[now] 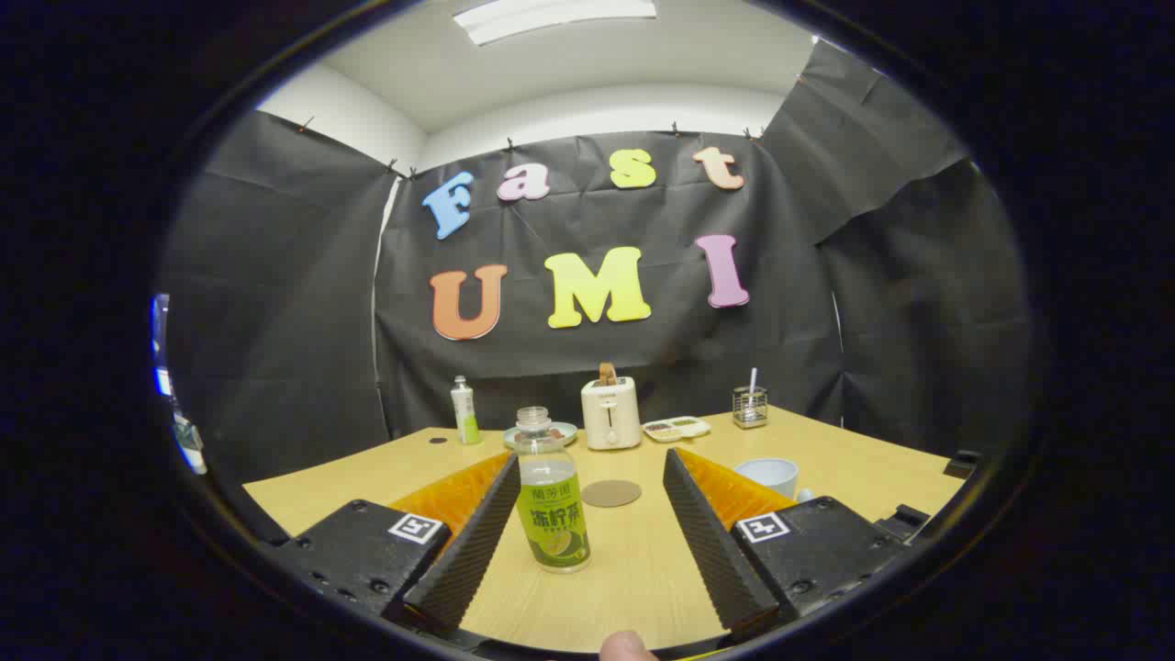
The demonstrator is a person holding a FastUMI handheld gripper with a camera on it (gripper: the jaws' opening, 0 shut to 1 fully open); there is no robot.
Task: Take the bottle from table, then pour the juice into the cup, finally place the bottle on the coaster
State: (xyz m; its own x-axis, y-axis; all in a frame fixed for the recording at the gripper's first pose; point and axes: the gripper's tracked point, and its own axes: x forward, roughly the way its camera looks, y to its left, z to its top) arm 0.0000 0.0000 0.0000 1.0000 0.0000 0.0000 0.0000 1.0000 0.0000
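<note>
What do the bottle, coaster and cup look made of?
Bottle, between the open gripper fingers: clear glossy plastic, apparently, with printed green wrap. Coaster: matte brown disc, perhaps cork or wood. Cup: smooth pale, likely glazed ceramic.

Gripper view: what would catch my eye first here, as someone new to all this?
A juice bottle with a green label stands upright on the wooden table, between the open claw fingers, nearer the left one. Just beyond it lies a round coaster; a white toaster stands farther back, and a pale cup behind the right finger.
</note>
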